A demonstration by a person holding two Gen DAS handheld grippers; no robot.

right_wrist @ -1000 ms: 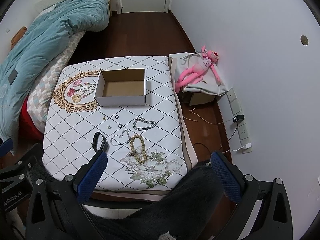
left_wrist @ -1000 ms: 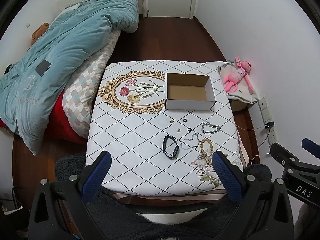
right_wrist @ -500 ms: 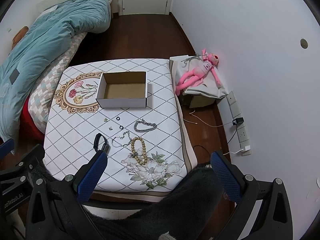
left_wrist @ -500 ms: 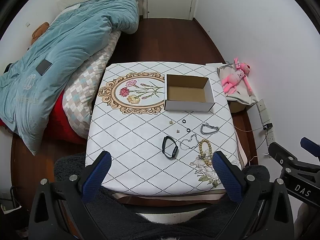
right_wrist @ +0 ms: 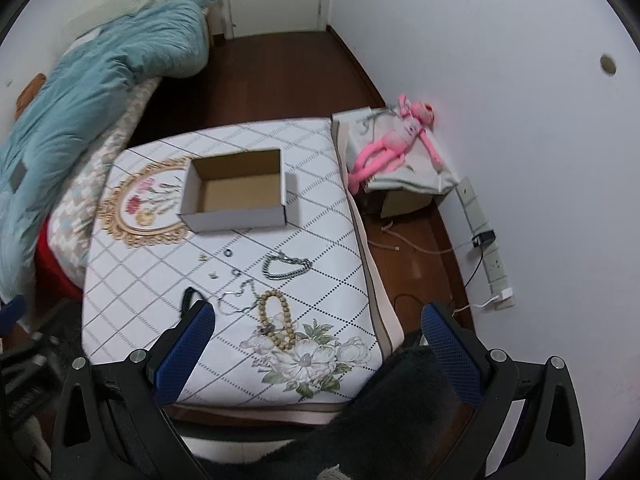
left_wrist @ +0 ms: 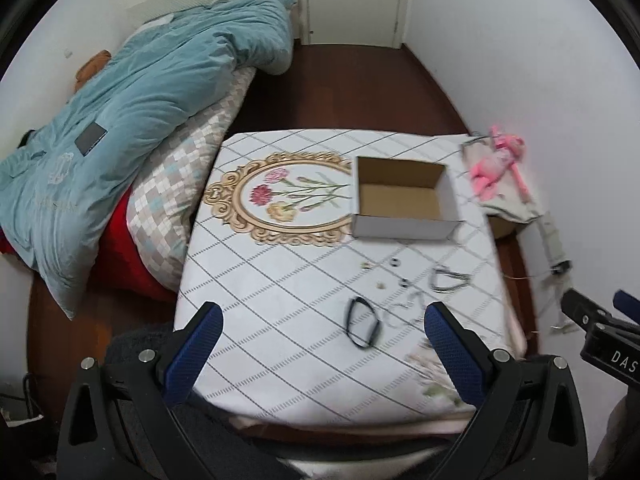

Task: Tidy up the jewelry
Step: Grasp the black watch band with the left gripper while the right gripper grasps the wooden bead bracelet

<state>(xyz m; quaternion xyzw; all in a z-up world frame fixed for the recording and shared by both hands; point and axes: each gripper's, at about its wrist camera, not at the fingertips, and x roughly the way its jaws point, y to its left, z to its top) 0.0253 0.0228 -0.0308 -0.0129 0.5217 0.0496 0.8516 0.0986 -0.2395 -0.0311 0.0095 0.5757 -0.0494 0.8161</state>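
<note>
An open white cardboard box (left_wrist: 402, 202) (right_wrist: 239, 190) stands empty on the patterned table (left_wrist: 280, 300) (right_wrist: 328, 256). In front of it lie a black bracelet (left_wrist: 362, 322) (right_wrist: 187, 300), a silver chain bracelet (left_wrist: 448, 280) (right_wrist: 286, 268), a thin silver chain (left_wrist: 404, 308) (right_wrist: 236, 300), a wooden bead bracelet (right_wrist: 276, 320), two small black rings (right_wrist: 229, 252) and tiny earrings (right_wrist: 204, 257). My left gripper (left_wrist: 322, 334) is open above the table's near edge, just short of the black bracelet. My right gripper (right_wrist: 318, 332) is open above the near right corner, close to the bead bracelet.
A bed with a teal duvet (left_wrist: 132, 120) and checkered pillow (left_wrist: 176, 200) lies to the left. A pink plush toy (right_wrist: 394, 140) rests on a low stand to the right. A power strip and cables (right_wrist: 486, 248) run along the right wall.
Both grippers have moved forward and down toward the table, so the jewelry looks larger and closer. Both stay open and empty.
</note>
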